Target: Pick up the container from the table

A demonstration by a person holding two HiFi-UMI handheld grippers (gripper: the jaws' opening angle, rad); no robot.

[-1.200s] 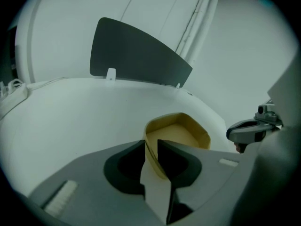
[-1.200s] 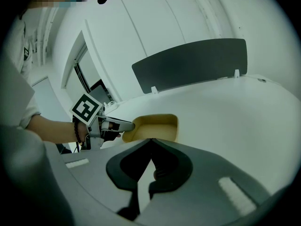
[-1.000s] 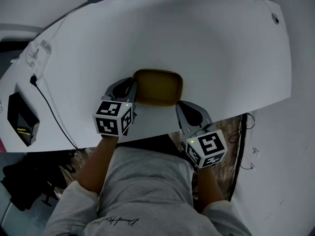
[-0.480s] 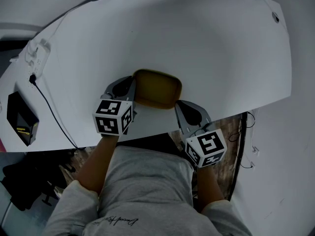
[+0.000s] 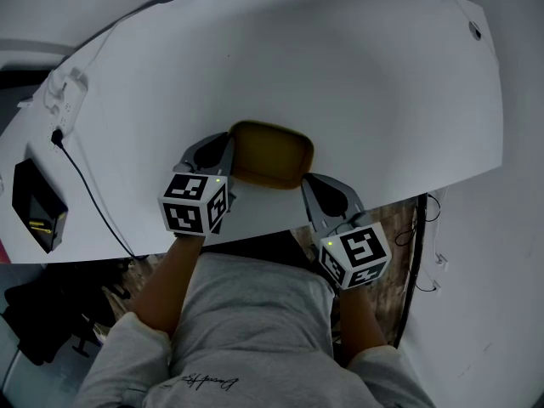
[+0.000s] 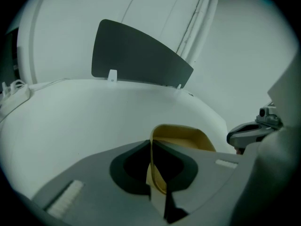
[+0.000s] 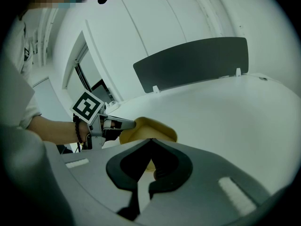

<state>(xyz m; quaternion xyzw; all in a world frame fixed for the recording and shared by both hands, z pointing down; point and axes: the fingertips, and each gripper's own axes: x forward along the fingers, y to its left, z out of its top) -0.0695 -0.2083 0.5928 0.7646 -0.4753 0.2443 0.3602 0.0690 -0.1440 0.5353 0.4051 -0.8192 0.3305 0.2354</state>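
Note:
A shallow yellow container [image 5: 270, 151] sits over the near edge of the white table [image 5: 365, 75]. My left gripper [image 5: 228, 154] is shut on its left rim; in the left gripper view the jaws [image 6: 151, 146] pinch the thin yellow wall [image 6: 181, 134]. On the container's near right corner my right gripper [image 5: 306, 179] is shut. In the right gripper view its jaws [image 7: 150, 143] close over the yellow edge [image 7: 151, 127]. Whether the container touches the table I cannot tell.
A black device [image 5: 37, 204] with a cable [image 5: 85, 185] lies at the table's left edge. A dark panel [image 6: 136, 55] stands behind the far edge. The person's torso is close against the near edge. Floor and wires show at the right.
The container and the right gripper have shifted very slightly left and toward me. Both grippers keep their hold.

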